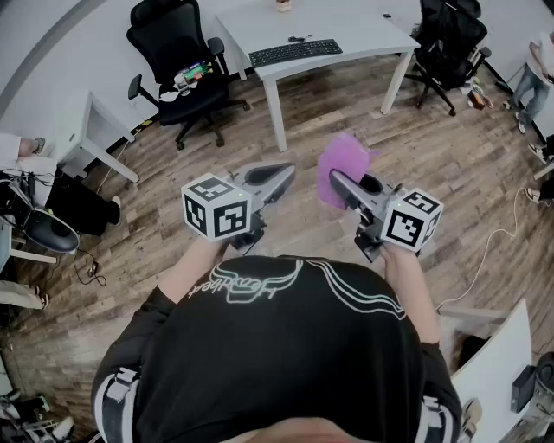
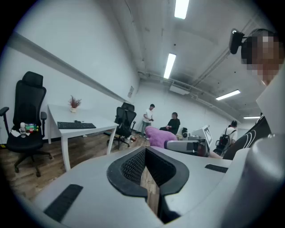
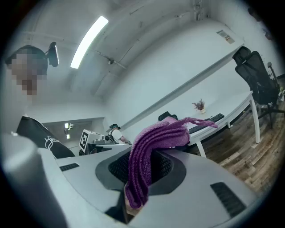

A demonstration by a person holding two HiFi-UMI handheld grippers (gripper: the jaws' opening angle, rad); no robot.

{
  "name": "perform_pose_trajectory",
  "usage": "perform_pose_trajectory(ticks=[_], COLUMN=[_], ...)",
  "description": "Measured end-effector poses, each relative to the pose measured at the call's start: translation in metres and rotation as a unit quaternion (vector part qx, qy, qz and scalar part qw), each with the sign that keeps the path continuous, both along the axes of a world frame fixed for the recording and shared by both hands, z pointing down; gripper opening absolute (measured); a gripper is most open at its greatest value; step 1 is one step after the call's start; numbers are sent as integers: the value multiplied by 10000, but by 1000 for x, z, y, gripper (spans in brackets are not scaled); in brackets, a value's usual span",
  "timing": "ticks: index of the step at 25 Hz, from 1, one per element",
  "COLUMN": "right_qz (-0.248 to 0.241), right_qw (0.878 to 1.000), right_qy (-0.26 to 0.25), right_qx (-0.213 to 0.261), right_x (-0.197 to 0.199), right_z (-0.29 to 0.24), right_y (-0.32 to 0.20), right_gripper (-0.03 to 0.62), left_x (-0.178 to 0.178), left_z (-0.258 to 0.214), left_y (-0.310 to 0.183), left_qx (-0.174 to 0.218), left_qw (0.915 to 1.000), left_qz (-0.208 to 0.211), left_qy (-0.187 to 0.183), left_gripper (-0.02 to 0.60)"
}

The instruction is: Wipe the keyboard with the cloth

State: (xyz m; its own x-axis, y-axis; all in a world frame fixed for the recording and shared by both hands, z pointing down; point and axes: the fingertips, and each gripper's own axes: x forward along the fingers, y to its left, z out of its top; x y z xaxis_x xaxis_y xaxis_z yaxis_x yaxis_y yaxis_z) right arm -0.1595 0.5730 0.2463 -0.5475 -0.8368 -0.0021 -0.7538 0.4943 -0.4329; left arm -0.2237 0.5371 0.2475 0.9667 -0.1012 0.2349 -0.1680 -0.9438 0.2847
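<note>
The black keyboard (image 1: pixel 295 52) lies on a white desk (image 1: pixel 363 26) across the wooden floor, well ahead of both grippers. It also shows in the left gripper view as the keyboard (image 2: pixel 75 125), and far off in the right gripper view as the keyboard (image 3: pixel 209 121). My right gripper (image 1: pixel 336 179) is shut on a purple cloth (image 1: pixel 343 164), held at chest height. The cloth (image 3: pixel 151 147) hangs folded over the jaws of the right gripper (image 3: pixel 147 158). My left gripper (image 1: pixel 286 173) is beside it, shut, with nothing in it. In its own view the left gripper (image 2: pixel 149 153) points toward the desk.
A black office chair (image 1: pixel 177 60) with small items on its seat stands left of the desk, another chair (image 1: pixel 450 35) to its right. A small white table (image 1: pixel 82 130) is at the left. A cable (image 1: pixel 485 251) runs over the floor. People (image 2: pixel 150 116) stand far back.
</note>
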Motion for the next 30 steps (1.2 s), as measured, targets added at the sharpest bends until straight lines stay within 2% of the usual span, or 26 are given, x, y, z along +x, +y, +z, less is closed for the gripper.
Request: perform_pose_trajectory(ticks=[11, 19, 25, 30], right_qz=[106, 132, 203, 328], right_qw=[9998, 9999, 9990, 9977], right_qy=[-148, 63, -338, -474], right_qx=[10, 9, -191, -346], right_x=[3, 6, 30, 63], right_z=[-1, 5, 20, 36], right_y=[10, 0, -40, -97], right_gripper=[60, 60, 60, 60], left_x=[11, 11, 21, 48], left_z=[2, 8, 19, 36], left_y=[10, -5, -51, -111], left_qx=[-11, -244, -431, -599], left_qw=[9999, 9996, 9991, 9982], left_qz=[157, 108, -20, 33], left_qy=[-51, -30, 51, 36], left_gripper=[5, 5, 5, 5])
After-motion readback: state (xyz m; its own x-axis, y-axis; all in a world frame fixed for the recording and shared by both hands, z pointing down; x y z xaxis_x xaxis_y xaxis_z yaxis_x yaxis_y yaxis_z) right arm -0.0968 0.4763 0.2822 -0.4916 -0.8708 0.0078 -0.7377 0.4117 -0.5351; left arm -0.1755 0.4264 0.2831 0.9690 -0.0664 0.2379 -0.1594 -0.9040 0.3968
